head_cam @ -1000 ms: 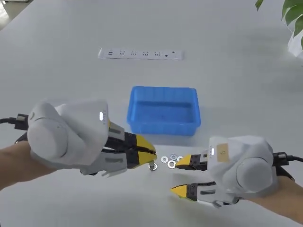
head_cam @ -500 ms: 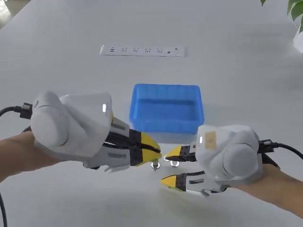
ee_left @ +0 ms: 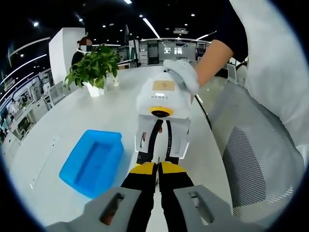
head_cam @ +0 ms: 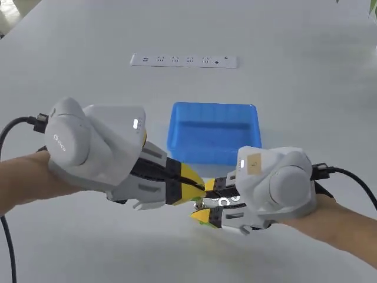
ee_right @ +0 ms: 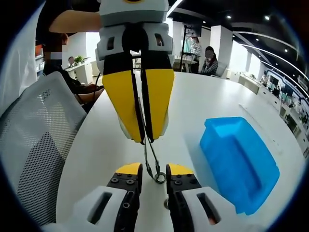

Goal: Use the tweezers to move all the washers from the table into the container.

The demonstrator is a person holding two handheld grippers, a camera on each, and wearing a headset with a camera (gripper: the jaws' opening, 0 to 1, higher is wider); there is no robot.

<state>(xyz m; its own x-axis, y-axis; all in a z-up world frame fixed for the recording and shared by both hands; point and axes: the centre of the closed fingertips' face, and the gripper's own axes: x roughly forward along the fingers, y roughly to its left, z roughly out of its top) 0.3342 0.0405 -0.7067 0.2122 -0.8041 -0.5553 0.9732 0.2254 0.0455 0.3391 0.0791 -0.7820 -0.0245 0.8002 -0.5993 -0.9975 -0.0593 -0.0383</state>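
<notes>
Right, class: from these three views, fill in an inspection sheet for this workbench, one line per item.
Surface: white table, matte.
Job's things: blue container, no washers seen inside; tweezers, tips at one washer; more washers on the table.
Clutter: power strip beyond the container.
Grippers: left gripper shut on the tweezers; right gripper open, jaws either side of the tips.
Cables: black cable behind the left gripper, another behind the right.
Surroundings: potted plant, mesh chair, people in an office behind.
</notes>
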